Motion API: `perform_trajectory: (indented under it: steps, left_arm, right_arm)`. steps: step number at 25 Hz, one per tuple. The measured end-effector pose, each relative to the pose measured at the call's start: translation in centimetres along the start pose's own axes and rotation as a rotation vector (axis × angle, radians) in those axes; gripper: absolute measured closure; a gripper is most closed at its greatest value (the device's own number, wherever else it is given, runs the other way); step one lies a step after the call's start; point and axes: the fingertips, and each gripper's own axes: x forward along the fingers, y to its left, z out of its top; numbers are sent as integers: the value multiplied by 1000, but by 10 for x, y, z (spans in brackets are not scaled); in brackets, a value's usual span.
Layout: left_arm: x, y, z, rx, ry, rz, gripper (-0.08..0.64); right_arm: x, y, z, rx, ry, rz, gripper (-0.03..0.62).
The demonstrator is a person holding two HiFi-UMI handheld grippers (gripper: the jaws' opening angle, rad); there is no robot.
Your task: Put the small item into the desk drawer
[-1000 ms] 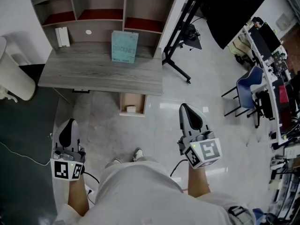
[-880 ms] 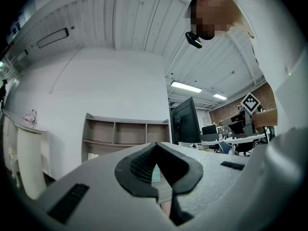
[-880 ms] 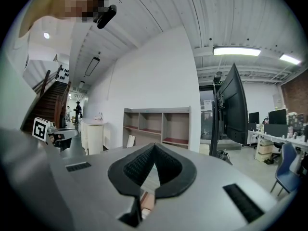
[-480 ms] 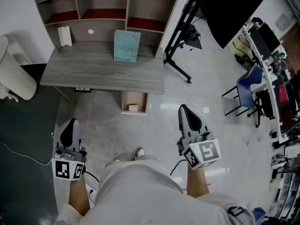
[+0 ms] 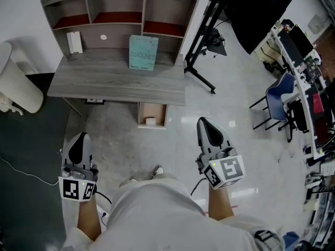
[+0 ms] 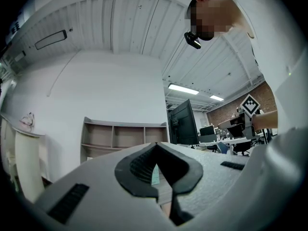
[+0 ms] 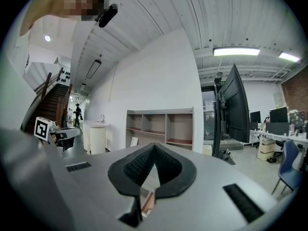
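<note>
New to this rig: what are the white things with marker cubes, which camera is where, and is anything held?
No robot: a person stands before a desk with a two-jaw gripper in each hand, the left gripper and the right gripper; the cubes are part of them. The head view looks down from the person's head. The other two come from cameras riding on each gripper, looking along its jaws. Both are shut, empty. On the desk a teal book leans against the shelves, a white object further left. The drawer beneath stands open with a small white item inside.
</note>
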Motion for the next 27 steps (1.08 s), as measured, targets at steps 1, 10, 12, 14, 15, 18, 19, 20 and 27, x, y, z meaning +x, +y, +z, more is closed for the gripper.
perform_trajectory:
  steps: [1,10,12,14,15,18,19,20,27]
  left_arm:
    - [0,0,0,1,0,-2,555]
    - [-4,-8,-5,-18,9,-13,555]
    - [-5,-9,-6,-23,8,-14,555]
    - [-7,-9,-5,-23,8,-12,555]
    - [-8,-9,-5,-22,8,-11,555]
    - [-11,-8,-4,-23,7,-6,555]
    - [-12,-7,-4,-25,7,-5,555]
    - [-13,-7,-5,-26,8,-4,555]
    - [-21,-8,-6,-24,11,-6,555]
  right_arm:
    - [0,0,0,-5,1,-4,595]
    - [-8,3,-7,-17,20,-5,595]
    - [-8,5,-8,-16,21,-1,595]
    - [-8,8,-9,-17,24,5,595]
    - [-8,9,-8,-18,24,9,595]
    - [-8,13,-9,-20,26,14,595]
    - [-8,14,-9,-20,27,13,595]
    - [-9,15,-10,-18,28,13,595]
    - [-15,20,-13,-22,28,14,595]
